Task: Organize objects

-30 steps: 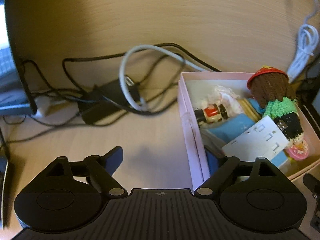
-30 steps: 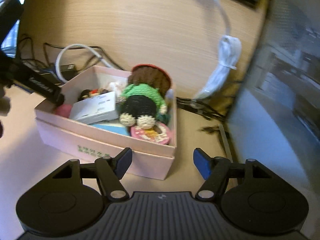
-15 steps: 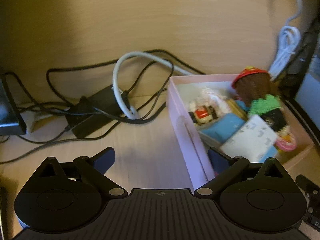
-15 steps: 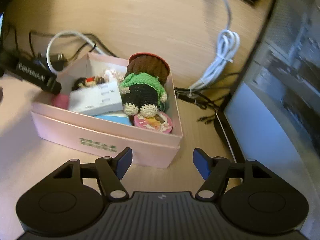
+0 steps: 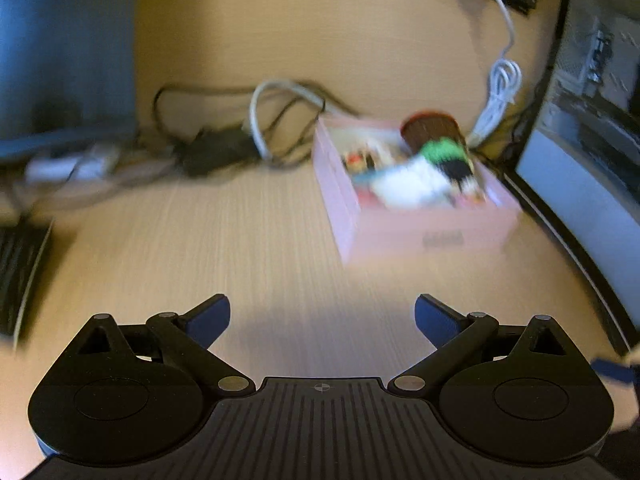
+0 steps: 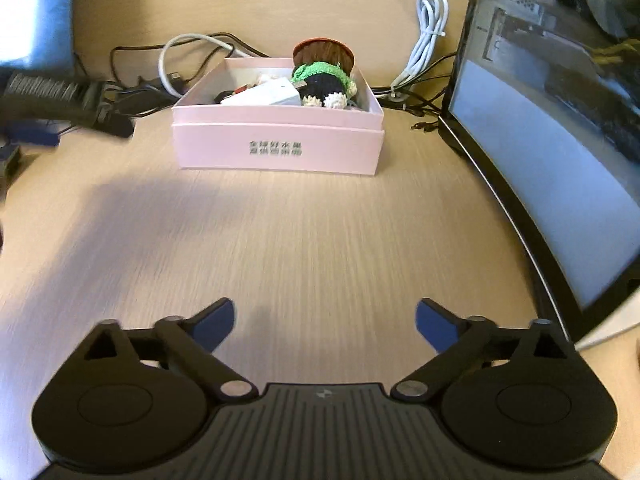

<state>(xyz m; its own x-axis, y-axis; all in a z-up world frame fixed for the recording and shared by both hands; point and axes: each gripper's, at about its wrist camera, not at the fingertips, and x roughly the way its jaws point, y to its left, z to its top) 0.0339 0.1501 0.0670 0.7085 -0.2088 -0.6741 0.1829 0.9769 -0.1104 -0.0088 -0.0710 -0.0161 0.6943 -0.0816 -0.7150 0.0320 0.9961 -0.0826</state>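
A pink box (image 6: pixel 276 146) stands on the wooden desk, well ahead of my right gripper (image 6: pixel 325 322), which is open and empty. The box holds a crocheted doll (image 6: pixel 323 70) with a brown head and green top, a white card box (image 6: pixel 266 96) and small toys. In the blurred left wrist view the same pink box (image 5: pixel 424 228) lies ahead and to the right of my left gripper (image 5: pixel 322 318), which is open and empty. The doll (image 5: pixel 440 144) shows there too.
A monitor (image 6: pixel 560 128) stands along the right. Tangled black and white cables (image 6: pixel 180 64) and a coiled white cable (image 6: pixel 428 36) lie behind the box. The left gripper's body (image 6: pixel 52 96) shows at far left. A keyboard edge (image 5: pixel 20 272) is at left.
Both grippers have pulled back from the pink box, which now sits farther away. Both stay open. The left view has become blurred with motion.
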